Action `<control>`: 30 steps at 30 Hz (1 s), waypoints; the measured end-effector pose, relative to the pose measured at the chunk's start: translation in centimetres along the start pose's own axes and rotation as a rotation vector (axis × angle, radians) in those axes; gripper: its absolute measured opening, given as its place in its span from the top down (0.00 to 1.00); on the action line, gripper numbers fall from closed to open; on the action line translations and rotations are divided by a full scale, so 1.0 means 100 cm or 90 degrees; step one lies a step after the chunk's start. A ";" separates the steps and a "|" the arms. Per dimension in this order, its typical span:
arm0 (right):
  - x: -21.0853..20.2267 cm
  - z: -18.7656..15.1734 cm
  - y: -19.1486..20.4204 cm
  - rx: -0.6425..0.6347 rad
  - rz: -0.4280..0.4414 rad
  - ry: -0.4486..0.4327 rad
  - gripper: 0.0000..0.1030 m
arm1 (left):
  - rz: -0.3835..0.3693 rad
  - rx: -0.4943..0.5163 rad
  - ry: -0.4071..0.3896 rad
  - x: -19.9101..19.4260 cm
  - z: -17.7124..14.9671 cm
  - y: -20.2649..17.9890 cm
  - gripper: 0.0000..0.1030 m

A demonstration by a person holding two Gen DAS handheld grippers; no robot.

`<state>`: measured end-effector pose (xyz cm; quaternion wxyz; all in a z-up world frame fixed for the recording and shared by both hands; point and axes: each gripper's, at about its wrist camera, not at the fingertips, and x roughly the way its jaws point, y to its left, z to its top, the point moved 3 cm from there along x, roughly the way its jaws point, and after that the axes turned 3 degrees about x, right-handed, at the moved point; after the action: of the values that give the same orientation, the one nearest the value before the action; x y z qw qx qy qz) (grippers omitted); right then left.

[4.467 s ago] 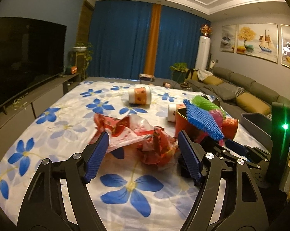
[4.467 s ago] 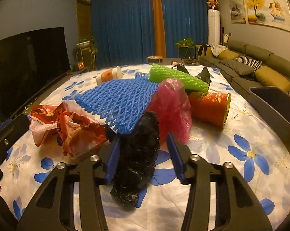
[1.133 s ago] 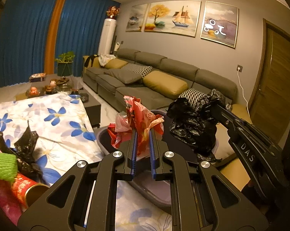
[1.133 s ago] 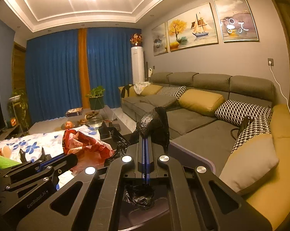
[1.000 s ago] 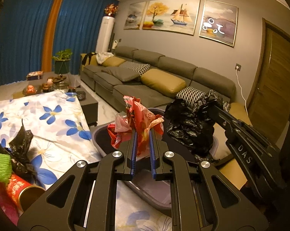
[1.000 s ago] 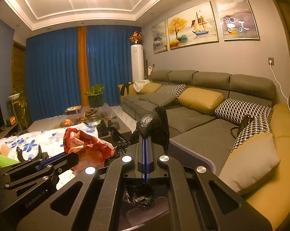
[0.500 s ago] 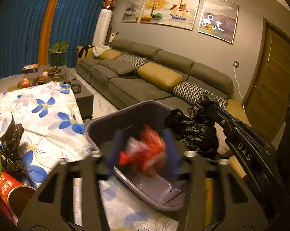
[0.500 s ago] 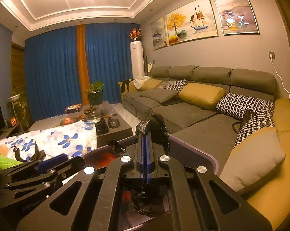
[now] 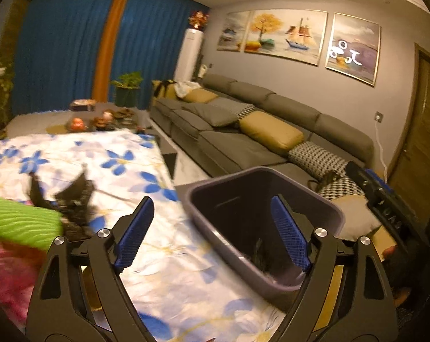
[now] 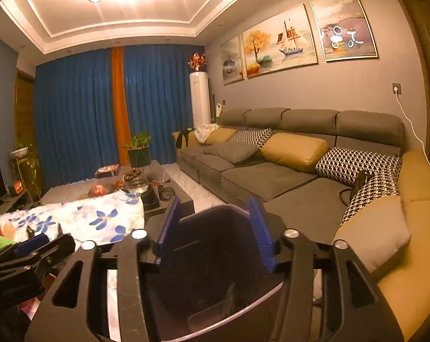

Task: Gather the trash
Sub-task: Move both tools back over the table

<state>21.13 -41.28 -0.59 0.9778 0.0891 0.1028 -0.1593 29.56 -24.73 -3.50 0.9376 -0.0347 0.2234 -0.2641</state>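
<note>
My left gripper [image 9: 212, 232] hangs over the table's edge beside the grey bin [image 9: 338, 217]; its jaws are opening, with nothing between the blue pads. My right gripper [image 10: 214, 230] is right above the bin [image 10: 209, 249], its jaws opening and empty too. A dark crumpled black bag [image 9: 261, 254] lies low inside the bin. On the floral tablecloth [image 9: 169, 259] remain another black bag [image 9: 75, 199], a green foam net [image 9: 15, 220] and a pink bag [image 9: 4, 273] at the left. The right gripper's finger [image 9: 385, 199] shows at the left wrist view's right edge.
A grey sofa [image 10: 271, 176] with yellow and checked cushions runs behind and right of the bin. A low coffee table [image 10: 158, 193] with small items stands past the table's far end. The left gripper [image 10: 29, 249] sits at the lower left of the right wrist view.
Both grippers went from shut to open. The red wrapper dropped from the left one and the black bag from the right one into the bin. The left gripper swung left toward the table.
</note>
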 end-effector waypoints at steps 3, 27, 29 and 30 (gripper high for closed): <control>-0.018 0.001 0.008 -0.009 0.008 -0.016 0.35 | 0.044 0.008 -0.013 -0.025 0.000 0.004 0.19; -0.145 -0.068 0.184 -0.097 0.247 -0.016 0.29 | 0.401 -0.052 -0.075 -0.278 -0.081 0.161 0.15; -0.150 -0.078 0.206 -0.114 0.273 -0.017 0.29 | 0.437 -0.064 -0.081 -0.299 -0.087 0.178 0.15; -0.151 -0.084 0.218 -0.124 0.291 -0.014 0.29 | 0.449 -0.074 -0.084 -0.306 -0.089 0.184 0.15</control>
<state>12.90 -14.77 -2.12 0.9935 0.0139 0.0839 0.0759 11.27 7.19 -2.59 0.9799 -0.0254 0.1755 0.0912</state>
